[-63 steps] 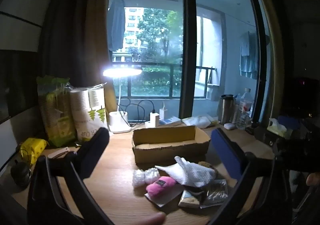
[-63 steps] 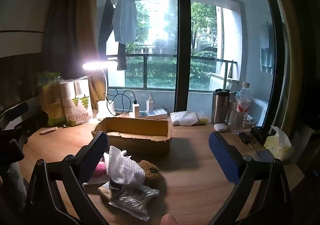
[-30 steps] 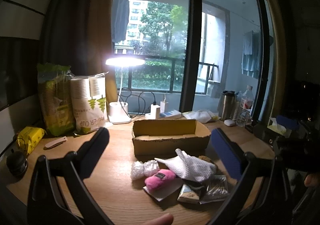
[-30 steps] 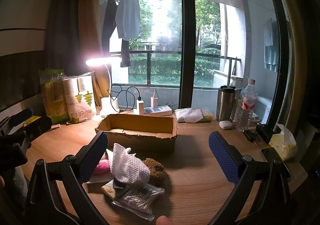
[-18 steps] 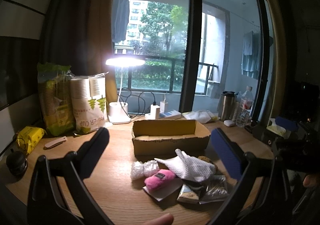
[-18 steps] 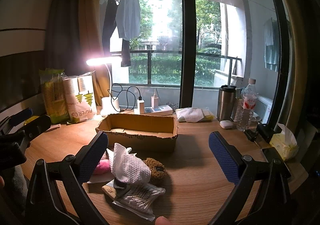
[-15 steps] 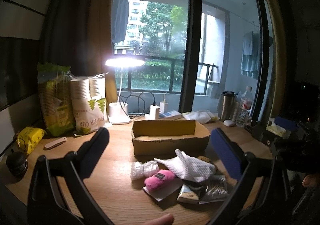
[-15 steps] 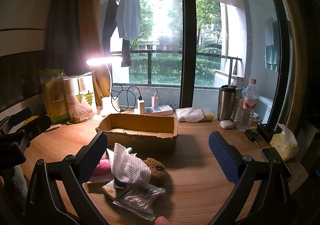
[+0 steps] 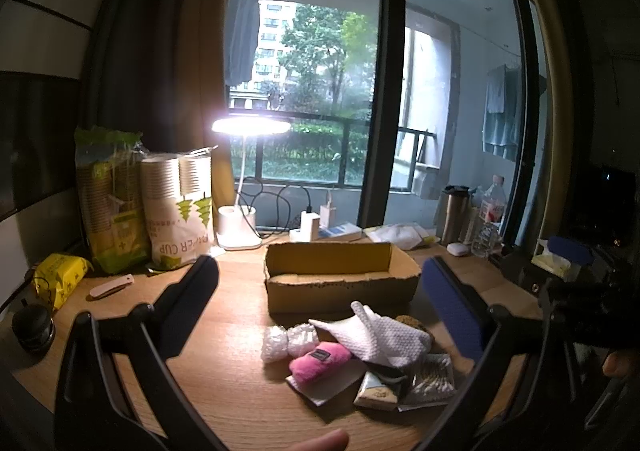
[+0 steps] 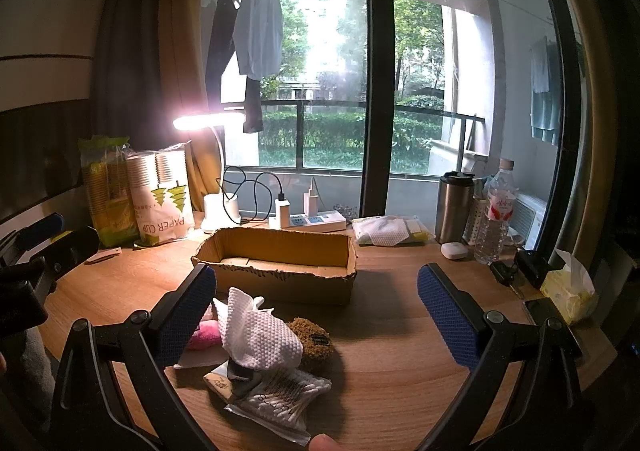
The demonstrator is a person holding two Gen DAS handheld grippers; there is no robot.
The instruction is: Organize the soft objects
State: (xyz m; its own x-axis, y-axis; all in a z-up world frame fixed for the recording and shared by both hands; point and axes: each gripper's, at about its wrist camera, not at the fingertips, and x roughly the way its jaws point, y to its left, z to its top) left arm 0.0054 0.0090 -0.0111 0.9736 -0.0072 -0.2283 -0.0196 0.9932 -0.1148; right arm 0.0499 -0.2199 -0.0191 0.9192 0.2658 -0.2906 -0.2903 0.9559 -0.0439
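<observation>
Both grippers hang above the near edge of the table (image 10: 380, 331), each spread wide with nothing between the fingers. Left gripper (image 9: 320, 303) faces the box (image 9: 340, 283) from the left; right gripper (image 10: 316, 307) faces it from the right.

Box is open-topped cardboard, mid-table; what lies inside is not clear.

Soft pile sits just in front of the box, apart from it:
- white cloth (image 10: 256, 331) on top, crumpled, peak up.
- pink plush (image 9: 320, 361) left of the cloth, on a white card (image 9: 332, 383), cloth touching it.
- two bubble-wrap wads (image 9: 288, 341) left of the plush, side by side.
- brown sponge (image 10: 314, 339) right of the cloth, touching it.
- swab pack (image 10: 280, 399) and a small packet (image 10: 222, 385) under the cloth's near side.

Behind the box: lit lamp (image 10: 208, 123), power strip (image 10: 316, 221) with chargers plugged in. Left of the box: cup bags (image 9: 176, 207), yellow pack (image 9: 60, 279). Right of the box: steel tumbler (image 10: 452, 207), water bottle (image 10: 498, 211), tissue pack (image 10: 572, 291), folded white cloth (image 10: 388, 231).
</observation>
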